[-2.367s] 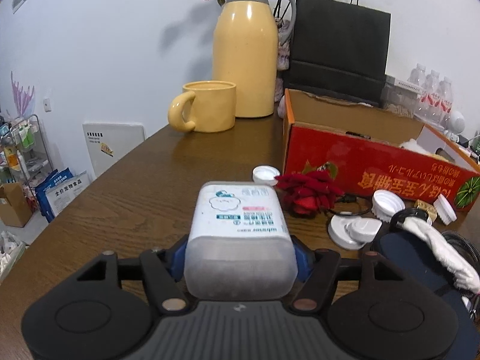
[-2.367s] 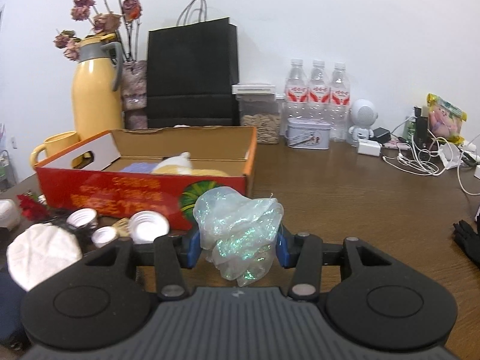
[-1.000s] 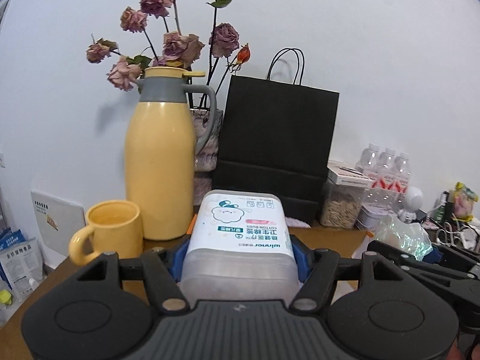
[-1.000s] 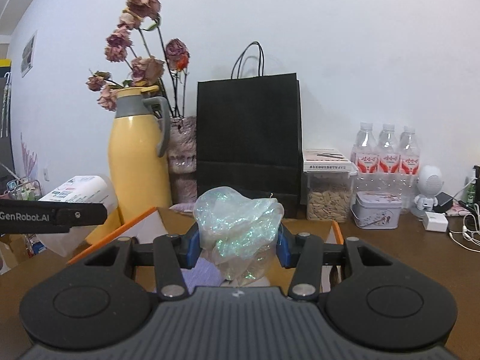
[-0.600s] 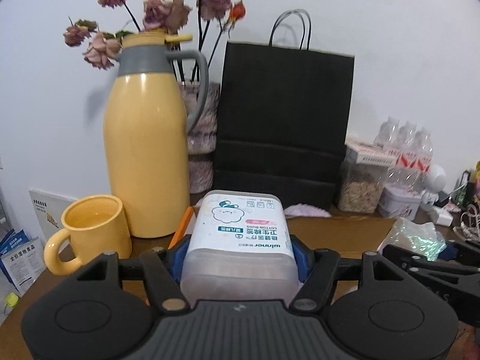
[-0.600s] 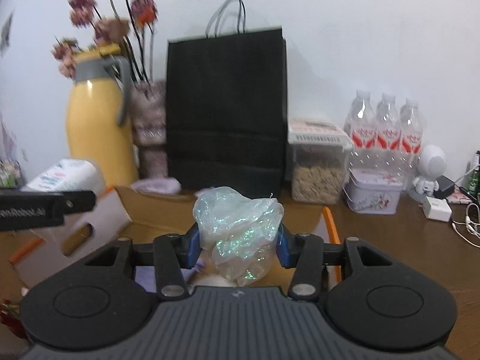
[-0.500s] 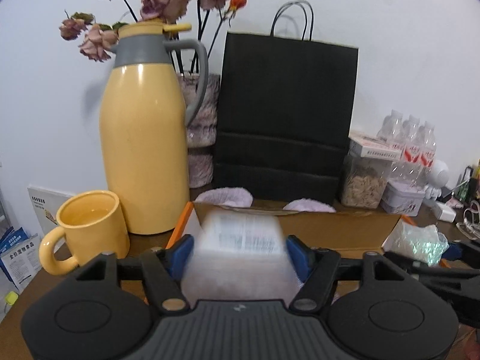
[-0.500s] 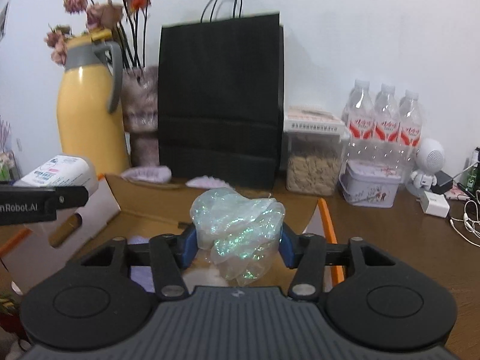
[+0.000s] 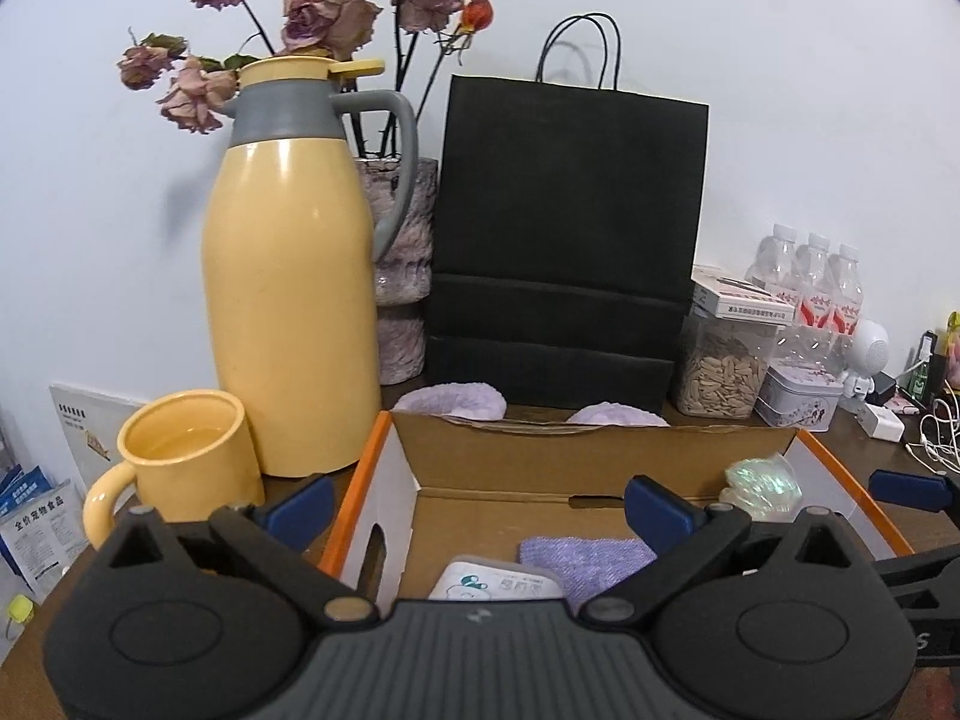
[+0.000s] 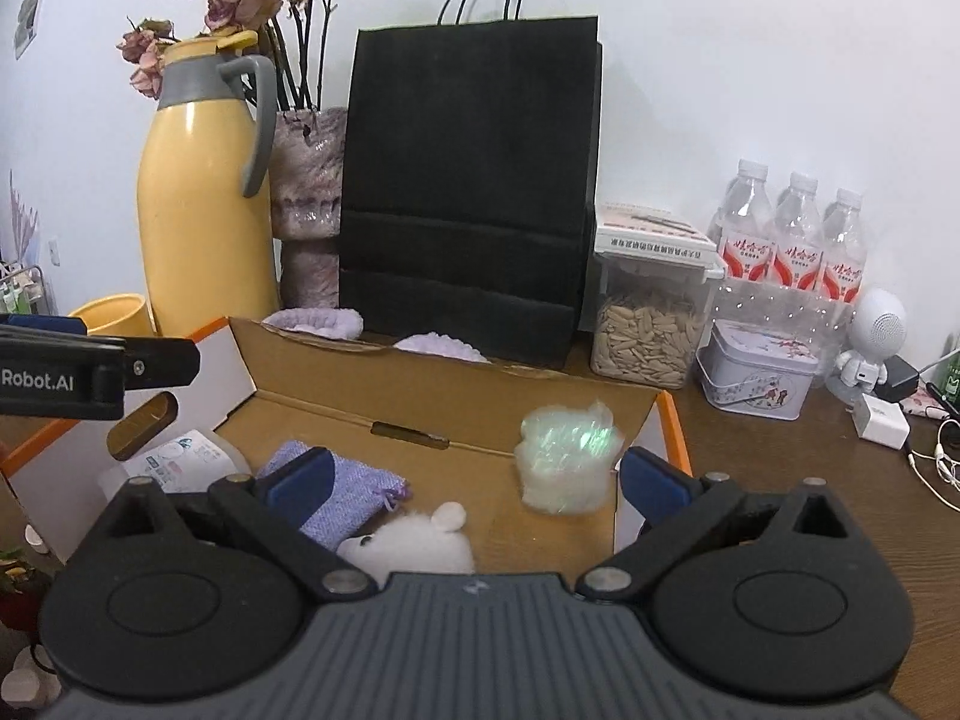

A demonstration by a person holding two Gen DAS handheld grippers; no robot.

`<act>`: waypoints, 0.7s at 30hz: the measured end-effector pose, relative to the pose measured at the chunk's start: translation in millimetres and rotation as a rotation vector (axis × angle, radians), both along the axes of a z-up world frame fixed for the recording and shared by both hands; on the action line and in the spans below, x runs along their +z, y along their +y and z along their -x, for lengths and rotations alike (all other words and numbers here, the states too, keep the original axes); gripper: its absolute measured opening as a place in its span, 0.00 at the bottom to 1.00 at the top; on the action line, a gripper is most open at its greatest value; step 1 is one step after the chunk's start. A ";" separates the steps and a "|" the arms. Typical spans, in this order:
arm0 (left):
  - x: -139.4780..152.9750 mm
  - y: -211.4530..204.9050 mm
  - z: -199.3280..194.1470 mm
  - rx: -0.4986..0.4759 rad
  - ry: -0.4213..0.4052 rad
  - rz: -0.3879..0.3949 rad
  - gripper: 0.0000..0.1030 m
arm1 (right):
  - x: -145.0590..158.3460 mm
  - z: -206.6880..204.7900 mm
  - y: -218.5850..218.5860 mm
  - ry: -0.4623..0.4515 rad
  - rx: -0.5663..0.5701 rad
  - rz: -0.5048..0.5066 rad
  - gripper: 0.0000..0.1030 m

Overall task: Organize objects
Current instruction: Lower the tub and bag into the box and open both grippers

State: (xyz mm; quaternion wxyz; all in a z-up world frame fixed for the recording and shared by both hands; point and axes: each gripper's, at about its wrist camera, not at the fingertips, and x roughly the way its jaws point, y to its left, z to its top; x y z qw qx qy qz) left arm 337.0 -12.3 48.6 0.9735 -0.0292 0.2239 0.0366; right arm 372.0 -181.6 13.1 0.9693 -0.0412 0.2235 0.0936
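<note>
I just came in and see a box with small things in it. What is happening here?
A person is tidying small things into the cardboard box with two hand-held claws. The left claw and right claw have just been opening, and nothing is between their jaws. The cotton bud tub and the shiny wrap now lie in the box.

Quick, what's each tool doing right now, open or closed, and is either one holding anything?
Left tool: open, jaws just spread, cotton bud box dropped in the cardboard box.
Right tool: open, jaws just spread, iridescent wrap released.
</note>
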 end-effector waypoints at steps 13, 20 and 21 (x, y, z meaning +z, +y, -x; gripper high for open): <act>-3.0 7.4 54.8 0.015 -0.026 0.048 1.00 | 11.4 56.7 1.3 -0.120 0.031 -0.018 1.00; -5.3 11.2 91.6 0.004 -0.026 0.019 1.00 | 6.3 94.8 9.1 -0.121 0.056 0.013 1.00; -5.6 11.9 97.8 -0.002 -0.027 0.021 1.00 | 5.1 99.9 10.7 -0.118 0.058 0.017 1.00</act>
